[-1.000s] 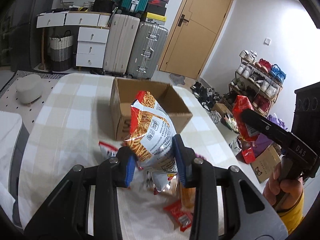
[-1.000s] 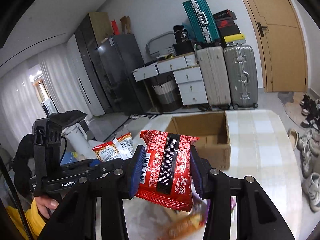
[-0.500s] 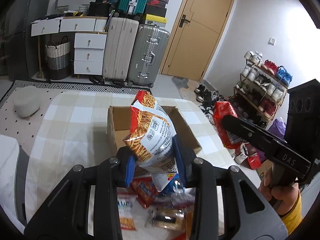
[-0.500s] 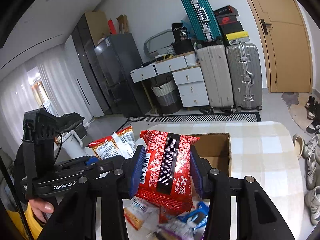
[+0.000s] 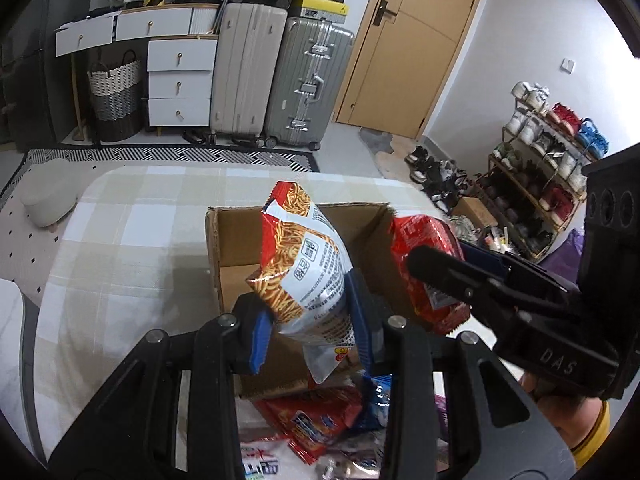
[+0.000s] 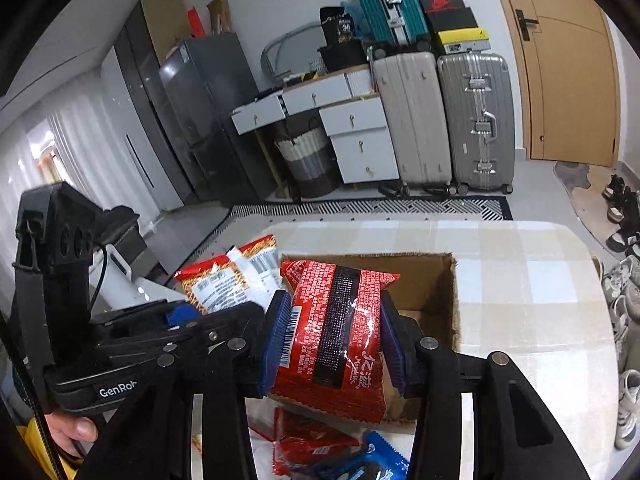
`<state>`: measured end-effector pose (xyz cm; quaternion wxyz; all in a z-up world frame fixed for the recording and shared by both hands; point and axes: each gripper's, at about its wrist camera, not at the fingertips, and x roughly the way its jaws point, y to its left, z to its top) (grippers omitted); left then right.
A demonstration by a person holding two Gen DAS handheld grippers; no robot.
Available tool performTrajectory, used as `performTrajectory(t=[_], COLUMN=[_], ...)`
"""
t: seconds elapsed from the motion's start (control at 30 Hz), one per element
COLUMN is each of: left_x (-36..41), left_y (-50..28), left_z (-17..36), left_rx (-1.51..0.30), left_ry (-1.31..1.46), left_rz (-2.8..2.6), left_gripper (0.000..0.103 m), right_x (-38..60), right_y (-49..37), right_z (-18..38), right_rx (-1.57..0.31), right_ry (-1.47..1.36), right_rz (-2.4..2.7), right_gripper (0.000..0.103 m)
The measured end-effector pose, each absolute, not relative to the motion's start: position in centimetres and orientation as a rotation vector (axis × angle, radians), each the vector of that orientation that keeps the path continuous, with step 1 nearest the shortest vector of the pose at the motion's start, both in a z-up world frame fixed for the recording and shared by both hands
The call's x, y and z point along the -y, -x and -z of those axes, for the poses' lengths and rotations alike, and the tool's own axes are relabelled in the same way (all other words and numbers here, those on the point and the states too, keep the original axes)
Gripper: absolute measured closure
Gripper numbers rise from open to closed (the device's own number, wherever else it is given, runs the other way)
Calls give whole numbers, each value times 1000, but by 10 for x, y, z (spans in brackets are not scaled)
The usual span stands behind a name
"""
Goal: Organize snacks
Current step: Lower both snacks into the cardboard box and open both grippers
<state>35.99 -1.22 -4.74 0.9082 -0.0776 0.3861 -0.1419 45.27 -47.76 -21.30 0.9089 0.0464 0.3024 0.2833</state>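
My left gripper is shut on an orange-and-white noodle snack bag, held upright over the near wall of the open cardboard box. My right gripper is shut on a red snack packet, held above the box at its near right side. The red packet and right gripper also show in the left wrist view; the noodle bag shows in the right wrist view. The inside of the box looks empty where visible.
Several loose snack packets lie on the checked tablecloth in front of the box, also seen below the right gripper. Suitcases, white drawers and a shoe rack stand beyond the table.
Both grippers have moved forward and together with their packets, from above the snack pile to over the near edge of the box. Both stay shut.
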Motion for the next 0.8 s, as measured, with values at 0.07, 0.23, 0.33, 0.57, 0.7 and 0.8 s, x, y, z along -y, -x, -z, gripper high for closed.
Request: performTrajectory(t=[0.07,0.23,0.33,0.57,0.7,0.8], left_x=[13,20,25,39,41,42], left_y=[-371,-396,-405,-419,-427,-431], left_z=[58,83,92,114,124,132], left_rx=[-812,-850,-855,-890,-899,-901], left_ry=[170,149,135,114,110,107], left_rz=[290,277,269,268,259,251], left_gripper=[72,72,72,72,71,71], right_x=[474,472,472,468,466,464], right_y=[-461,-478,-484,-500,-502,-501], right_z=[221,242,251,270,275,275], right_rx=[-641,-695,-714,-768,-764,-762], right_ry=[-89,-91,-93,-91,-69,-57], right_rz=[-583,-590,-584,-577,-569,-566], right_gripper=[59,59,59,59,59,59])
